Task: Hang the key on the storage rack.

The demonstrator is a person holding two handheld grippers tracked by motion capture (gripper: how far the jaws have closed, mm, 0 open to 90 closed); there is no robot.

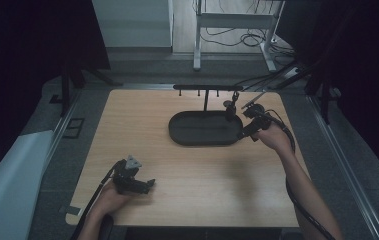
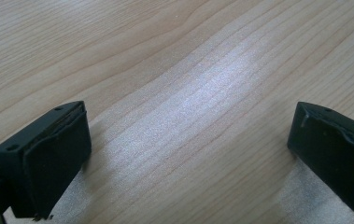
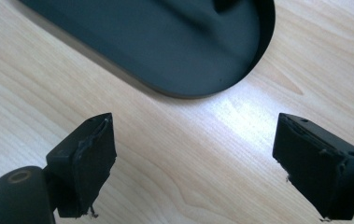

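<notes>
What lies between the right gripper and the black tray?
Nothing visible. The right gripper, jaws open and empty, points at the tray across bare table. From above it sits by the tray's right end.

A black oval tray [image 1: 204,129] sits on the pale, wood-grained table [image 1: 187,170]; both grippers' jaws are black.

One wooden desk [image 1: 187,170]. On it stands one dark oval tray [image 1: 204,128], with one black stand [image 1: 206,89] rising behind it as a post and a crossbar. One small dark thing [image 1: 230,107] hangs by the stand's right end; what it is cannot be told. Two hand-held grippers: the left hand-held gripper [image 1: 149,183] and the right hand-held gripper [image 1: 242,134], each with two black jaws spread apart.
</notes>
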